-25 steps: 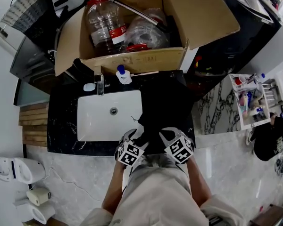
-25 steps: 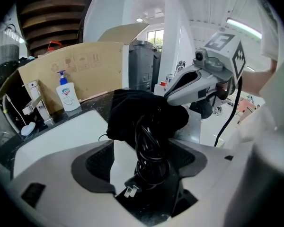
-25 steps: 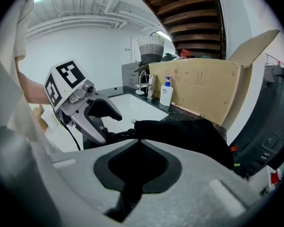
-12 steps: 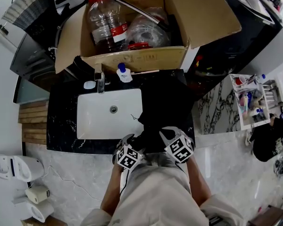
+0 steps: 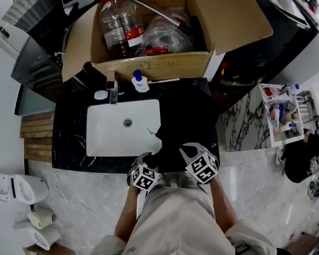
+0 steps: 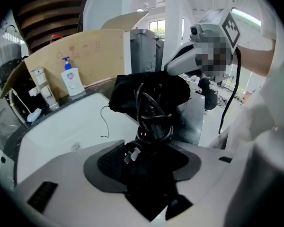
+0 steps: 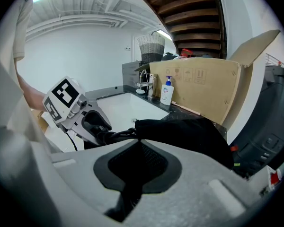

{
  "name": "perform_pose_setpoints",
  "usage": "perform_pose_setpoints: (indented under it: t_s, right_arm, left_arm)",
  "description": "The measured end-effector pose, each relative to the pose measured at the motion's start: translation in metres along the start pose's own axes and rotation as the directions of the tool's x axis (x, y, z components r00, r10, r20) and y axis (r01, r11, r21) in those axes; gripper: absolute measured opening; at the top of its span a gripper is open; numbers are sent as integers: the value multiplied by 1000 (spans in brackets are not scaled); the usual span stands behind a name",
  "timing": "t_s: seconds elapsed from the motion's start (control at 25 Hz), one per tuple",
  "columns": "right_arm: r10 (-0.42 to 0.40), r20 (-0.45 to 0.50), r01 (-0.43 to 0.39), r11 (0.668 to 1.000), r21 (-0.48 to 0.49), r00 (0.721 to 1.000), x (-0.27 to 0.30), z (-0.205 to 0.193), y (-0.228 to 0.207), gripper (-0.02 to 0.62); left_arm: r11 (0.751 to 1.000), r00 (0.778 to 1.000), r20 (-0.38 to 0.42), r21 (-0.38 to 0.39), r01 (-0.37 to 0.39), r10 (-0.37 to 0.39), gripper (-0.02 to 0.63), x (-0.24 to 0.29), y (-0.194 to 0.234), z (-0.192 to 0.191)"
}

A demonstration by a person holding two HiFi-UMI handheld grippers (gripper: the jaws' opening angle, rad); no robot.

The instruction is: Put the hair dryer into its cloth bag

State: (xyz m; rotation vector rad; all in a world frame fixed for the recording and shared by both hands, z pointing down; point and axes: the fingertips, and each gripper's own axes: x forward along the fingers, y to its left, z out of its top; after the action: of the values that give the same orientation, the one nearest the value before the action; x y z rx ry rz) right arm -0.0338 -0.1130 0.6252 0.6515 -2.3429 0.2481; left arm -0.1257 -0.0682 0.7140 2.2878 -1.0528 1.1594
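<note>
A black cloth bag (image 5: 174,141) lies on the dark counter to the right of the sink. My right gripper (image 5: 190,154) is shut on its near edge, with dark fabric pinched between the pads (image 7: 137,161). From the bag's mouth (image 6: 151,90) hangs the hair dryer's coiled black cord (image 6: 152,123) with its plug. My left gripper (image 6: 149,163) sits round that cord bundle; its jaws have just been closing and now press on it. The dryer's body is hidden inside the bag. In the right gripper view the left gripper (image 7: 95,126) shows at the left, at the bag's mouth.
A white sink (image 5: 114,137) with a tap (image 5: 112,92) fills the counter's left half. A soap bottle (image 5: 139,84) stands behind it. An open cardboard box (image 5: 154,67) holding a large plastic bottle rises along the back. The counter's front edge lies just under both grippers.
My left gripper has dropped a little toward the counter's front edge and its jaws have narrowed round the cord. The right gripper and the bag have stayed put.
</note>
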Motion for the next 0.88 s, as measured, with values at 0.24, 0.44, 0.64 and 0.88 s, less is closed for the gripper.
perform_pose_setpoints:
  t_s: [0.24, 0.44, 0.64, 0.88]
  right_arm:
    - [0, 0, 0, 1000, 2, 1000, -1, 1, 1, 14]
    - [1, 1, -2, 1000, 2, 1000, -2, 2, 1, 14]
    - [-1, 13, 1, 1000, 1, 1000, -2, 4, 1, 14]
    - [-6, 12, 6, 1000, 6, 1000, -2, 6, 1, 14]
  left_arm:
    - [999, 1000, 6, 36, -28, 27, 186, -3, 5, 3]
    - [999, 999, 22, 38, -26, 25, 178, -4, 3, 8]
    - [998, 998, 46, 44, -32, 30, 178, -7, 4, 18]
    - [997, 997, 67, 63, -38, 34, 176, -9, 4, 30]
